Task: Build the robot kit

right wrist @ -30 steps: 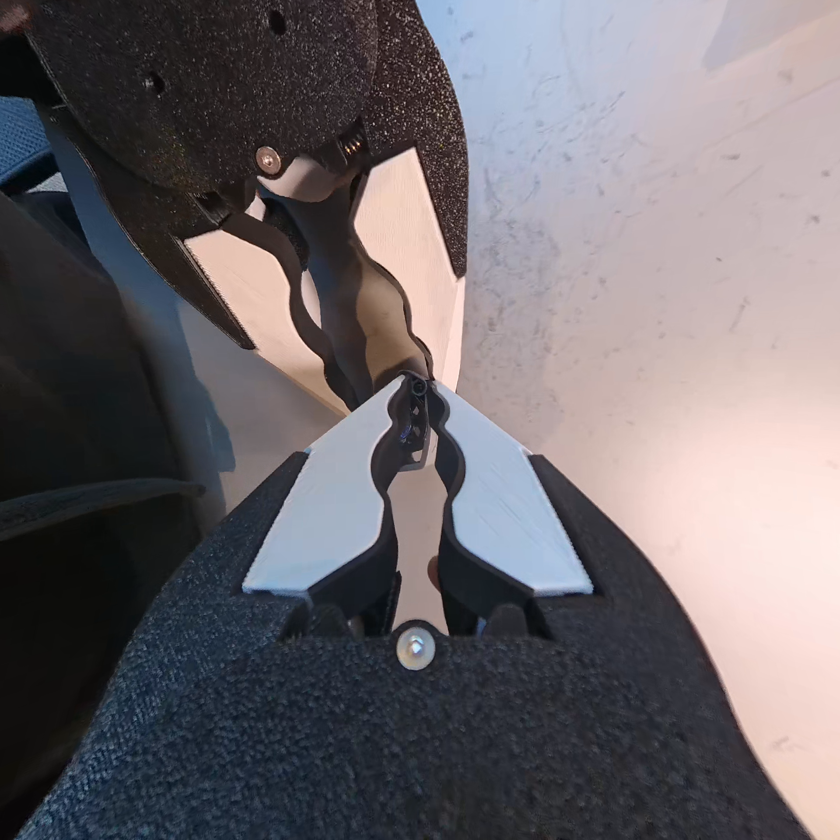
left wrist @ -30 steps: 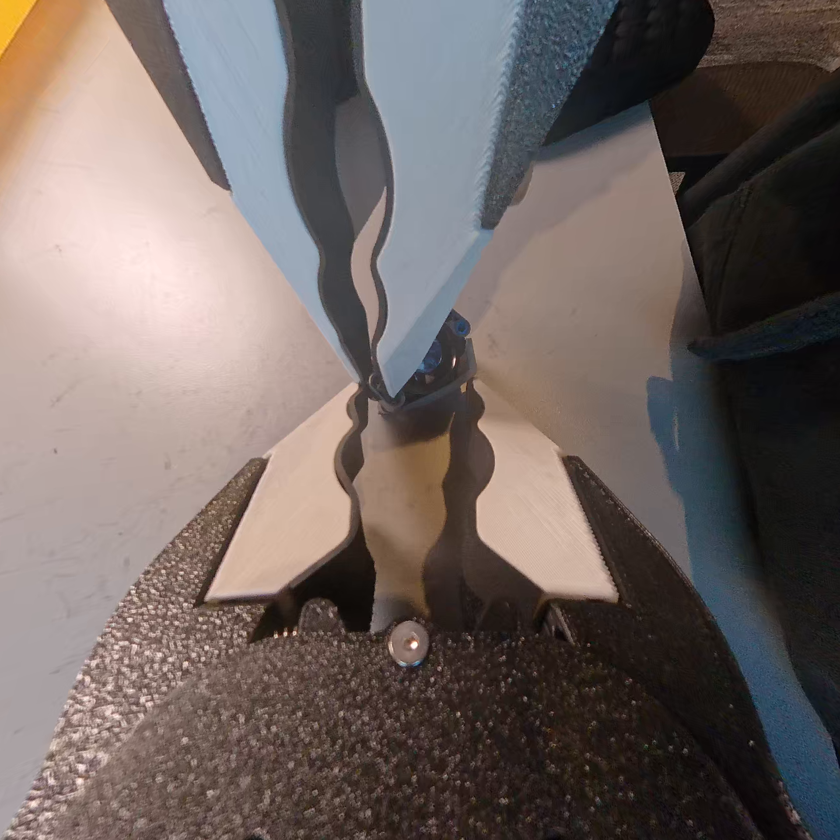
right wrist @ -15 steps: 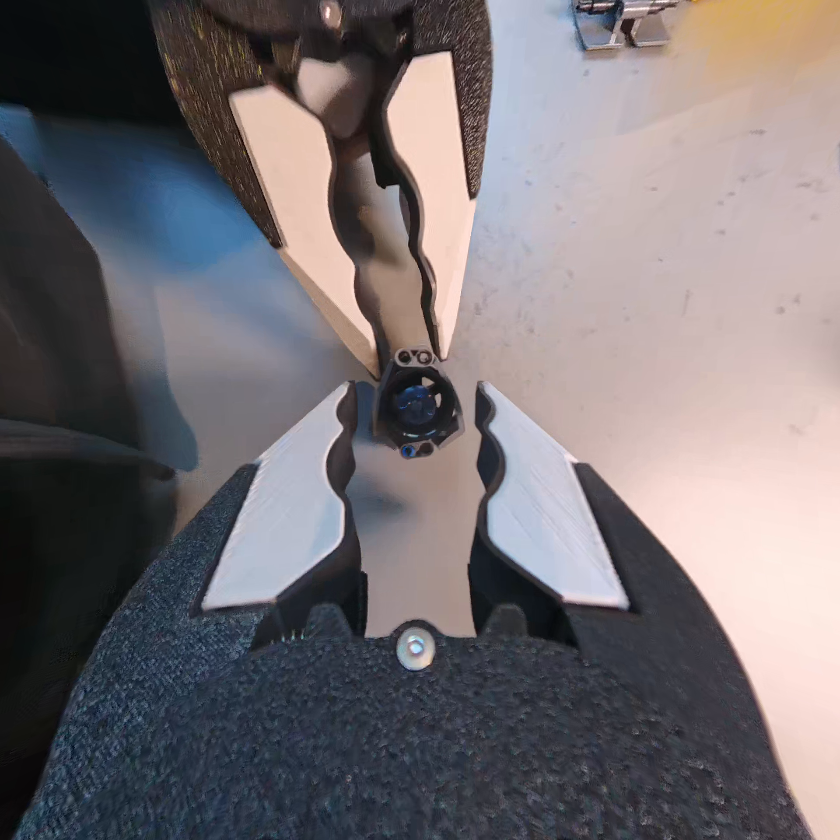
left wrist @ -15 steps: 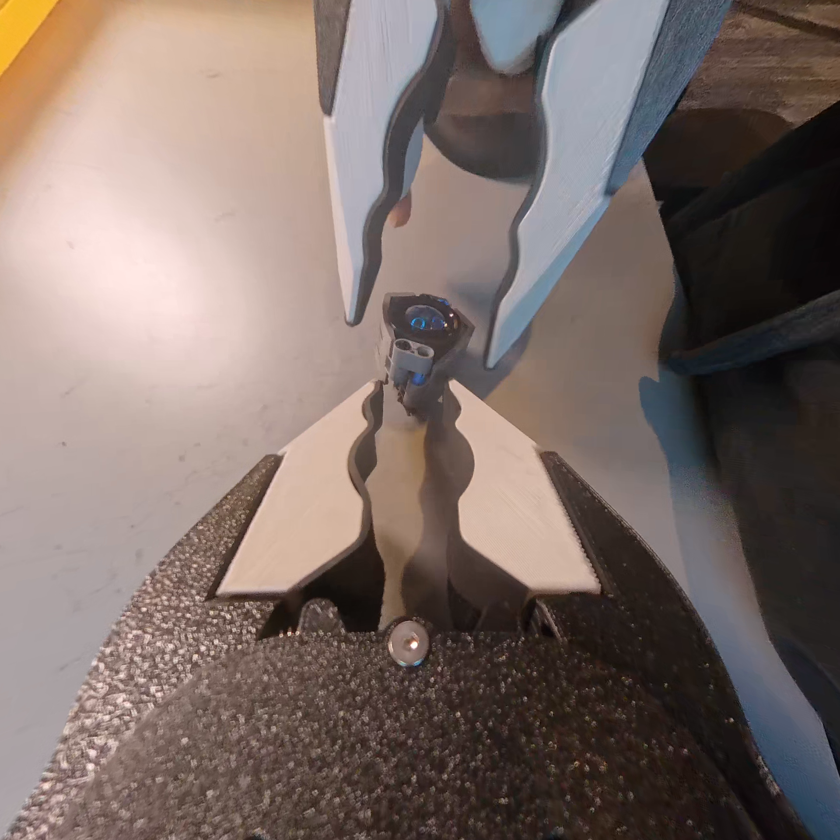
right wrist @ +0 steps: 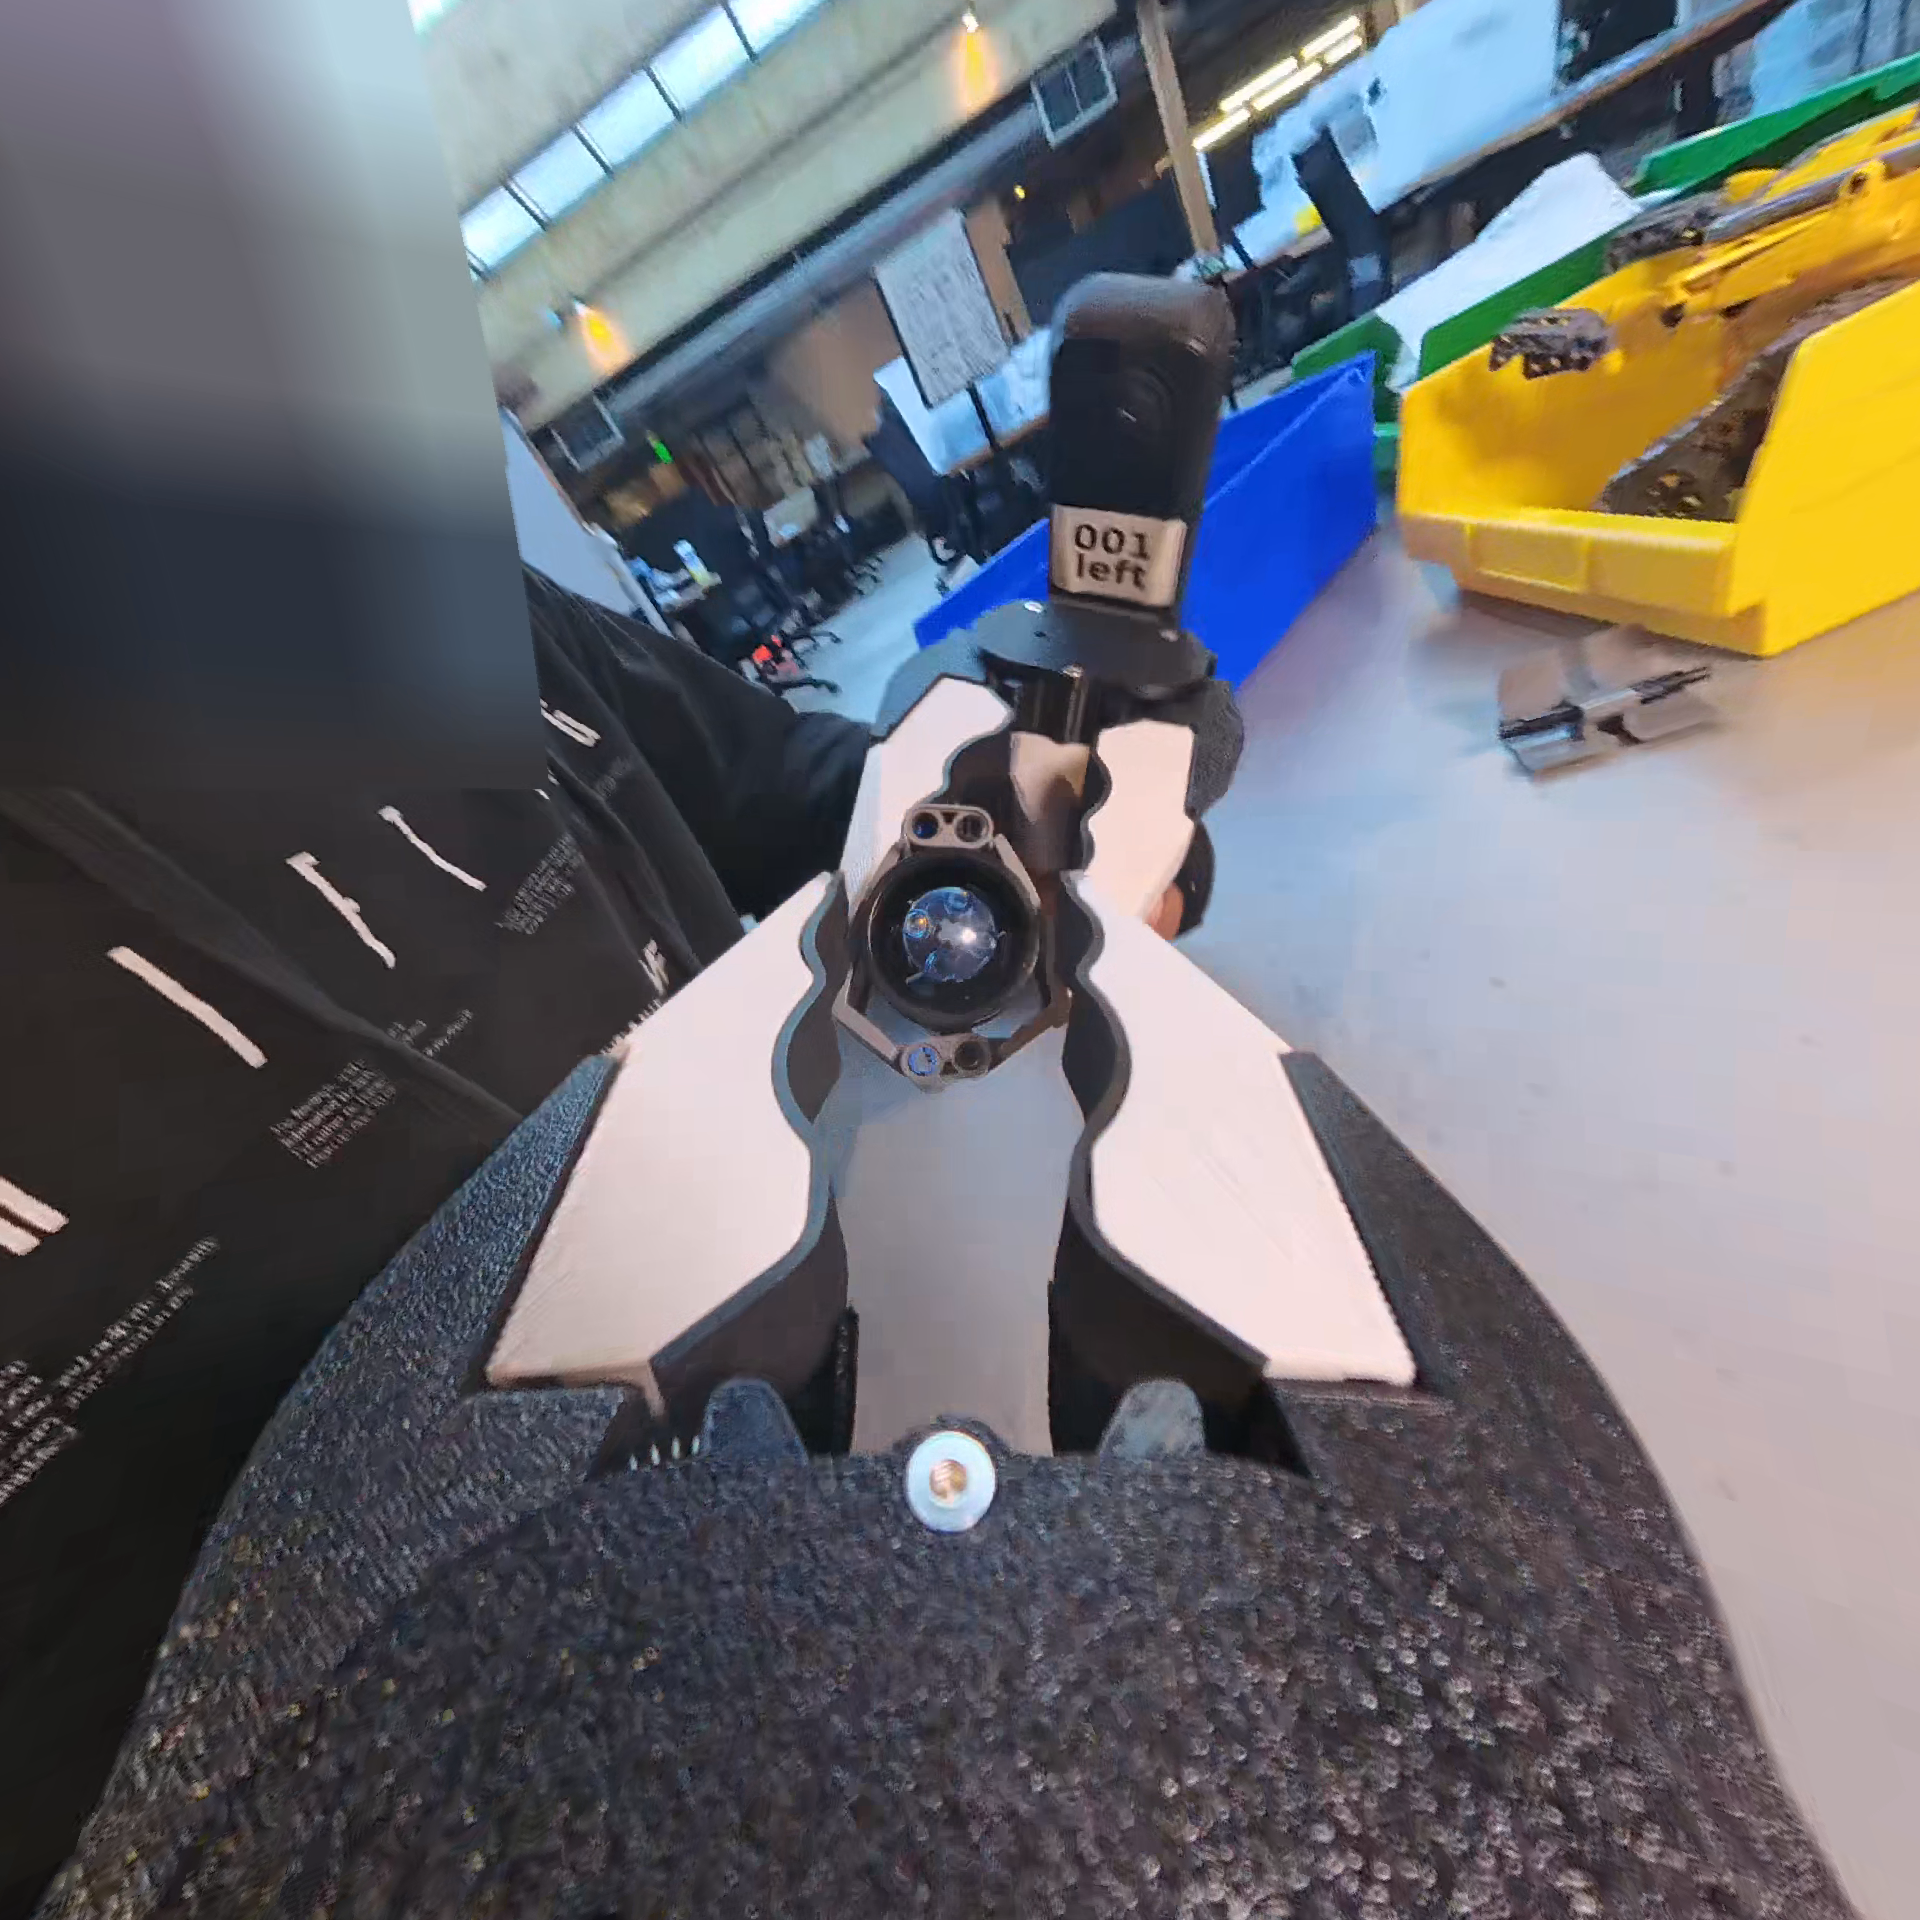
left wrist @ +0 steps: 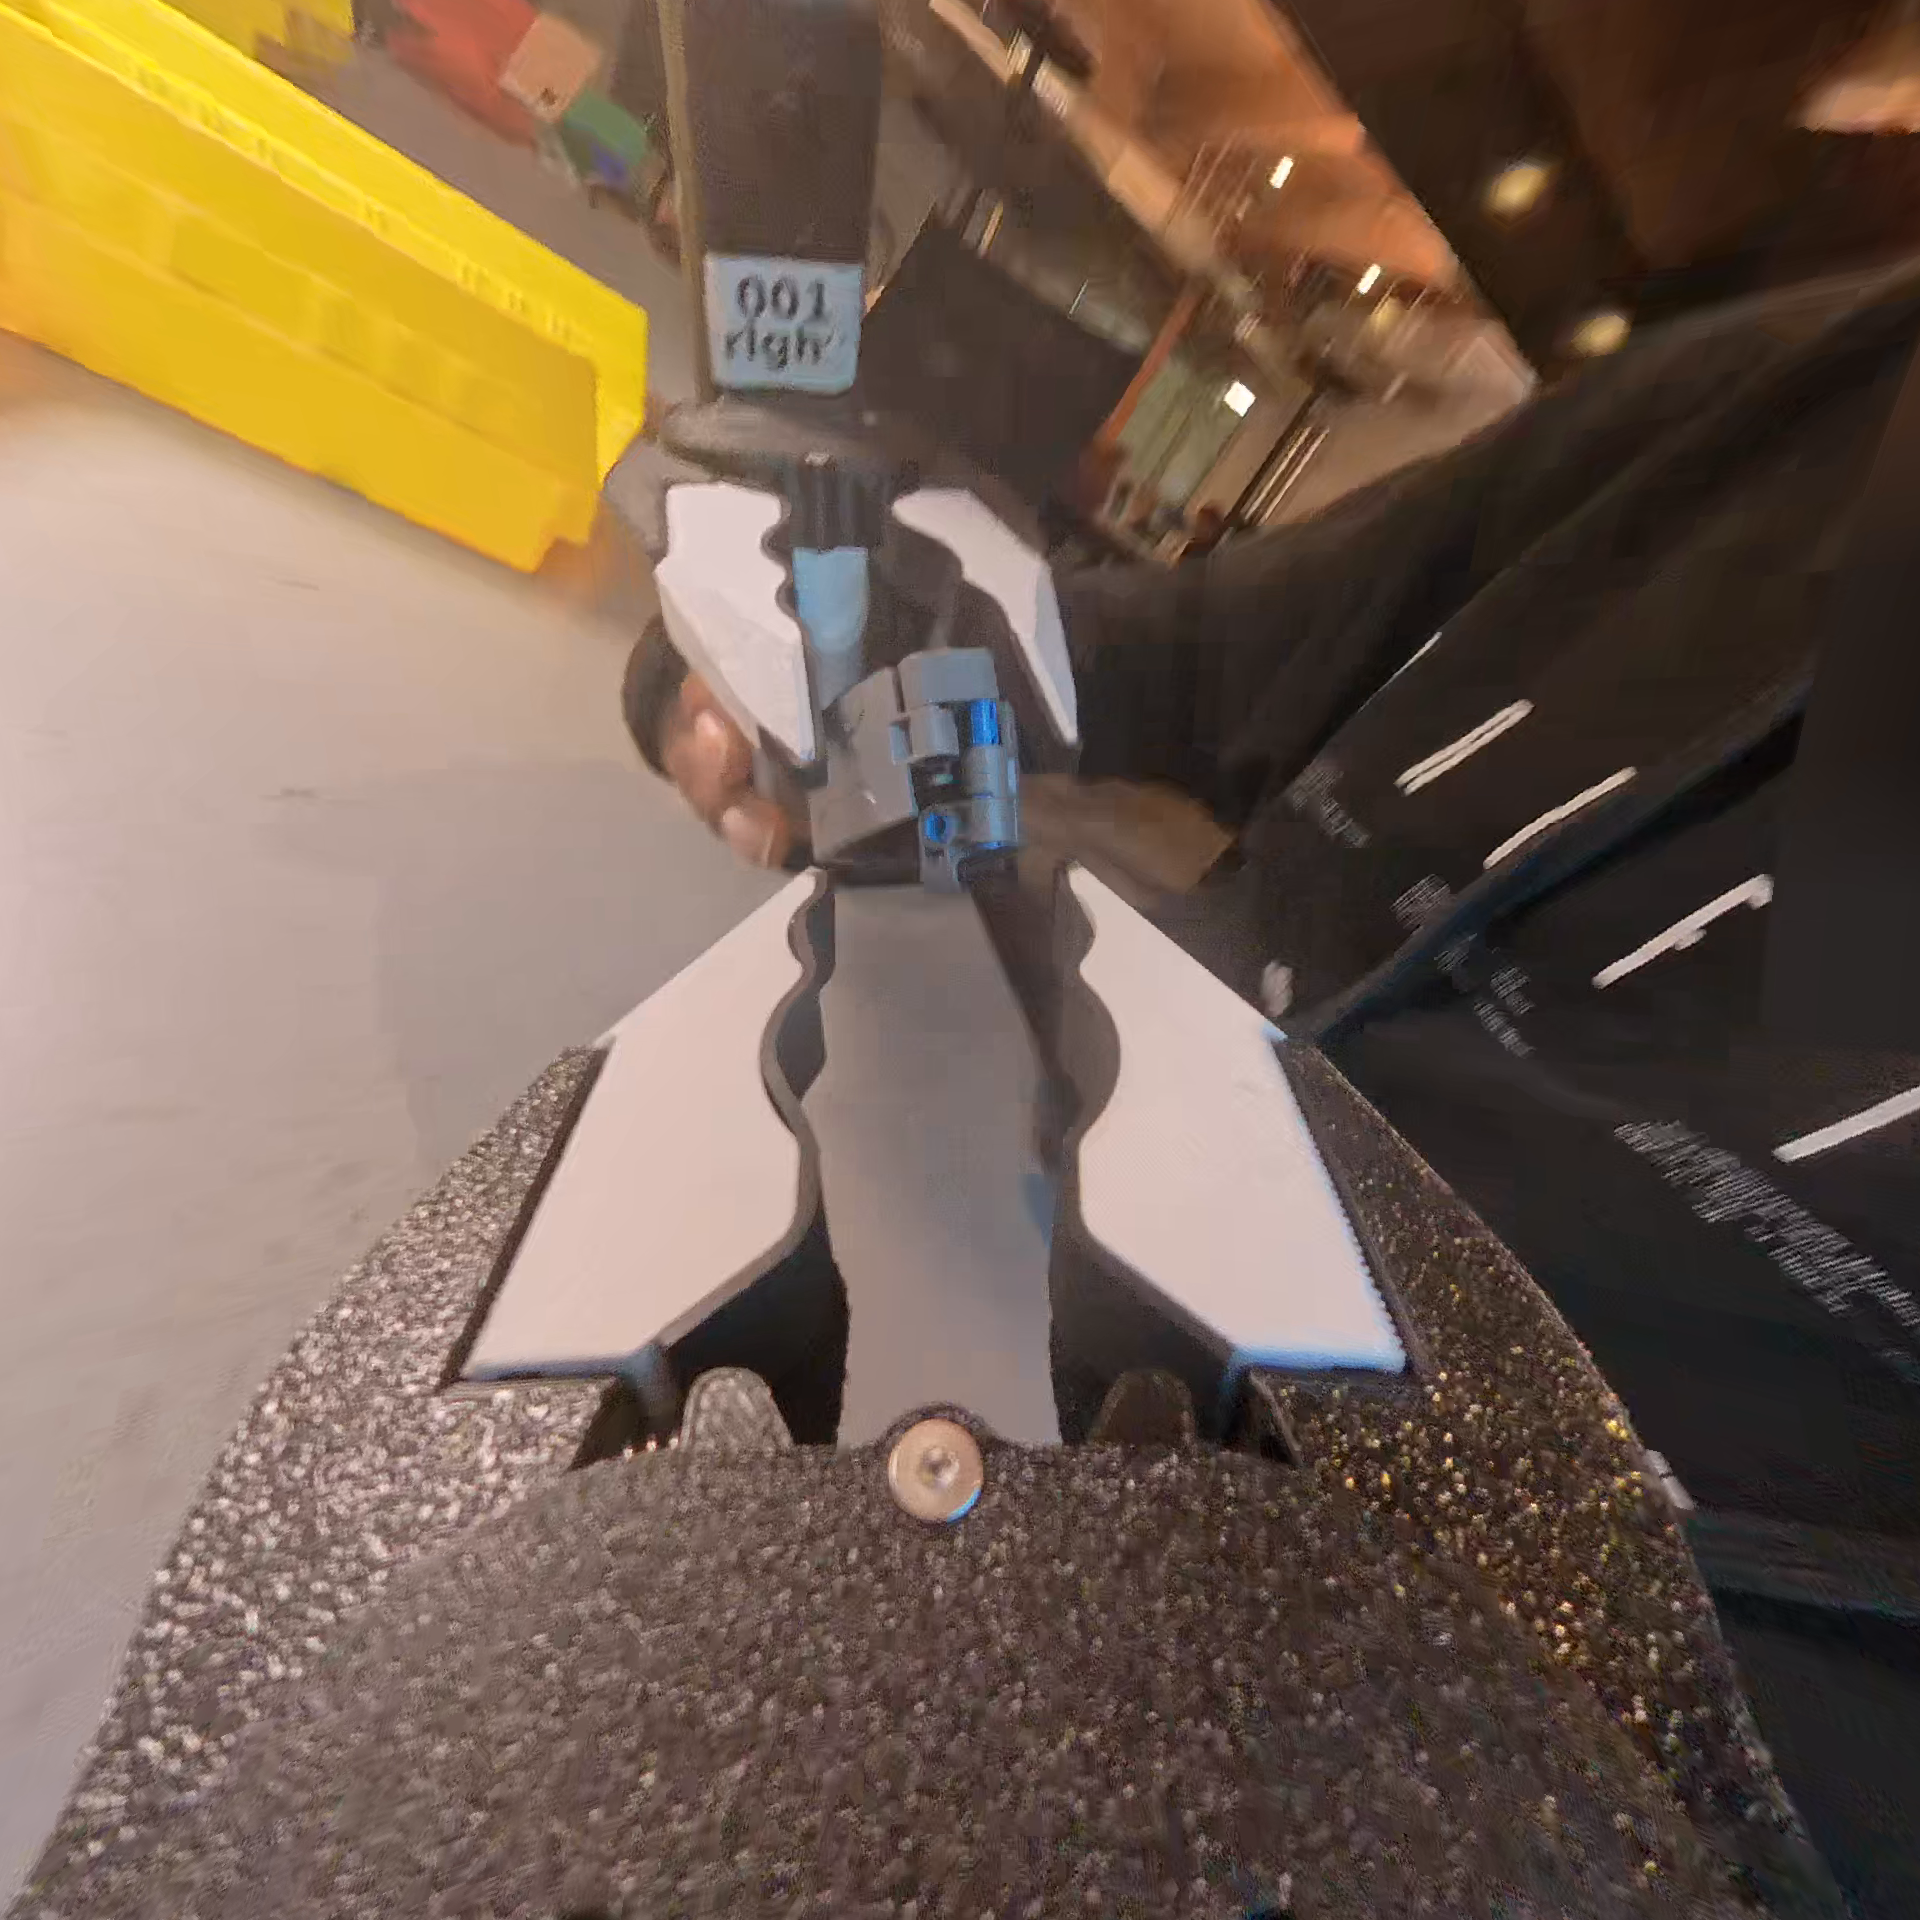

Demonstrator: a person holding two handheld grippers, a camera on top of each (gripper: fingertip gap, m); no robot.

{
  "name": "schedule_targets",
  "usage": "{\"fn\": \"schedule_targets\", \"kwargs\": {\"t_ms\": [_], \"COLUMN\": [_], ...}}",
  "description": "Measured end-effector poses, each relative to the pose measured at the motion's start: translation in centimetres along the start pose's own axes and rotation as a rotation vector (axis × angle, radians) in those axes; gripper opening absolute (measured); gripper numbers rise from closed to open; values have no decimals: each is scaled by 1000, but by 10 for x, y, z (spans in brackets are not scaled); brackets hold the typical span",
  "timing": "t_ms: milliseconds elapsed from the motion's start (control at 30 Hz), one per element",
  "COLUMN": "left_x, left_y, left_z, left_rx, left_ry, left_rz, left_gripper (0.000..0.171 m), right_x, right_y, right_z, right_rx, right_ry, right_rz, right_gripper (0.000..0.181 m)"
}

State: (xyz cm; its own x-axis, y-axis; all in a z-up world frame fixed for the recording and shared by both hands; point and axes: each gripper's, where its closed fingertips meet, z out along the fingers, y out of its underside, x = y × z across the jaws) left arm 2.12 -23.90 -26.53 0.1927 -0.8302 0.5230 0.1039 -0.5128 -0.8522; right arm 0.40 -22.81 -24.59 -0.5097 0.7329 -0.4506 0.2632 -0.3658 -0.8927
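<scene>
Black-and-grey housing with a blue lens sits clamped between the fingertips of the right gripper. At twelve o'clock, just behind it, we see the left gripper, fingers apart. A yellow bin stands on the pale table at two o'clock.

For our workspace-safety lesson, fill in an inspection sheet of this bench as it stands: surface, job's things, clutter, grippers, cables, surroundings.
Surface: pale grey table, scuffed.
Job's things: small black part with a blue glassy centre.
Clutter: yellow bin and blue bin at the far edge; grey metal piece lying on the table.
Grippers: right gripper shut on the small black part; left gripper open, tips close to it.
Cables: nothing seen.
Surroundings: workshop hall; person in black clothing close by.
</scene>
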Motion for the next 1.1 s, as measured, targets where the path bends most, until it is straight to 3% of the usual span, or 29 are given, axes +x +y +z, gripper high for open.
{"fn": "schedule_targets", "kwargs": {"t_ms": [100, 267, 400, 567, 700, 767, 833, 1033, 1100], "left_x": [1, -13, -25, -43, -55, -57, -55, -19, -27], "left_y": [-6, -6, -8, -5, -1, 2, -1, -29, -29], "left_z": [0, -4, -11, -15, -14, -13, -14, -33, -36], "left_rx": [58, 89, 129, 149, 147, 130, 117, 126, 113], "left_ry": [38, -5, -24, -119, -235, -271, -274, -96, -165], "left_rz": [-90, -161, -249, -327, -325, -312, -253, 26, 76], "left_gripper": [39, 28, 18, 17, 17, 17, 18, 26, 33], "right_x": [-1, 17, 27, 46, 66, 74, 74, 49, 37], "right_y": [-8, -8, -8, 12, 29, 27, 22, -28, -39], "right_z": [7, 10, 1, -5, -2, -2, 0, -1, 2], "right_rx": [49, 9, -80, -376, -450, -422, -367, 55, 158], "right_ry": [-61, 17, 164, 481, 699, 780, 755, 479, 366], "right_rz": [37, 1, -202, -593, -606, -662, -674, -473, -399], "right_gripper": [39, 37, 41, 58, 58, 44, 41, 40, 40]}}
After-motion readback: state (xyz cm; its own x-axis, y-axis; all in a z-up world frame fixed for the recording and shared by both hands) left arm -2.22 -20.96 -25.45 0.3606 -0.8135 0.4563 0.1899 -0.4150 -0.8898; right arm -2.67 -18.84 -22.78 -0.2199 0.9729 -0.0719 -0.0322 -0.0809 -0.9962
